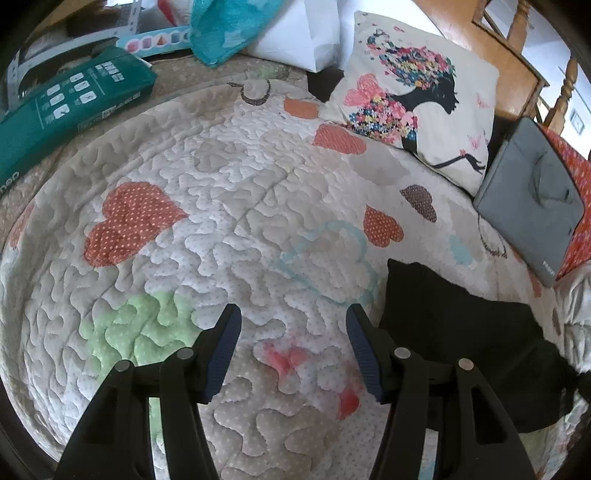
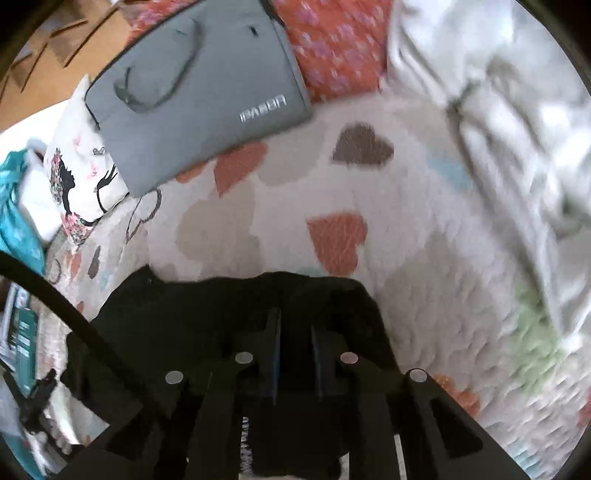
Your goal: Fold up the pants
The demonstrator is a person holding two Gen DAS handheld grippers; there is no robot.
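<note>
The black pants (image 1: 454, 332) lie folded into a compact dark bundle on the quilted heart-pattern bedspread (image 1: 229, 221), to the right of my left gripper (image 1: 293, 317). The left gripper is open and empty, hovering over bare quilt. In the right wrist view the pants (image 2: 207, 310) lie directly under my right gripper (image 2: 295, 325). Its blue-padded jaws stand a narrow gap apart over the black cloth. The view is blurred and dark, so I cannot tell whether cloth is pinched between them.
A floral-print pillow (image 1: 413, 99) and a grey laptop sleeve (image 1: 532, 199) lie at the far right of the bed. A green package (image 1: 70, 107), a teal cloth (image 1: 225, 26) and white pillows sit at the far left. Crumpled white bedding (image 2: 498, 110) lies right of the pants.
</note>
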